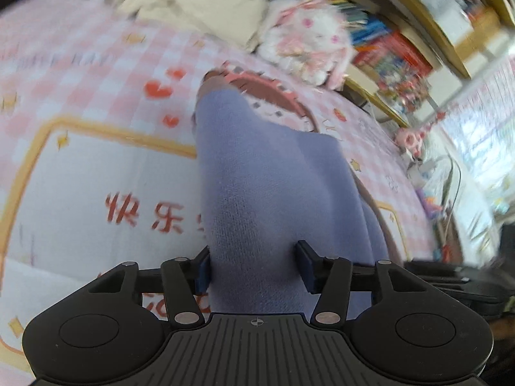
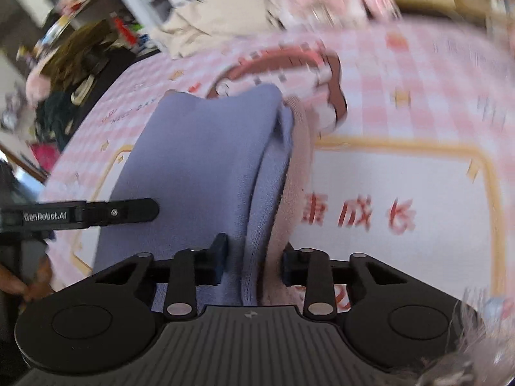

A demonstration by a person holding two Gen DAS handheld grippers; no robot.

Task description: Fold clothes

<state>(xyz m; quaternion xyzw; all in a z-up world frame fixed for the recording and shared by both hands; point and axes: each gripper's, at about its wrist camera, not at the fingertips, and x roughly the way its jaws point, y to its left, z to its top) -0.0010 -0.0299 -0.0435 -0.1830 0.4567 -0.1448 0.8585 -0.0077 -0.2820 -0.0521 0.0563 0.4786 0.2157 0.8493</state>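
Observation:
A lavender knit garment (image 1: 264,177) runs from my left gripper (image 1: 254,268) out over a pink checked blanket (image 1: 96,167). The left jaws are shut on a thick fold of it. In the right wrist view the same garment (image 2: 199,160) is doubled over, with a pale pink-beige layer (image 2: 296,167) along its right edge. My right gripper (image 2: 254,262) is shut on that bunched edge. A black finger (image 2: 128,210) of the left gripper reaches over the garment's left side. Both views are motion-blurred.
The blanket (image 2: 402,177) has a white panel with red characters and a yellow border. A pink-white plush toy (image 1: 309,41), cream fabric (image 1: 199,3) and a bookshelf (image 1: 396,54) lie beyond it. Dark clutter (image 2: 64,64) and a person's hand (image 2: 13,283) are at the left.

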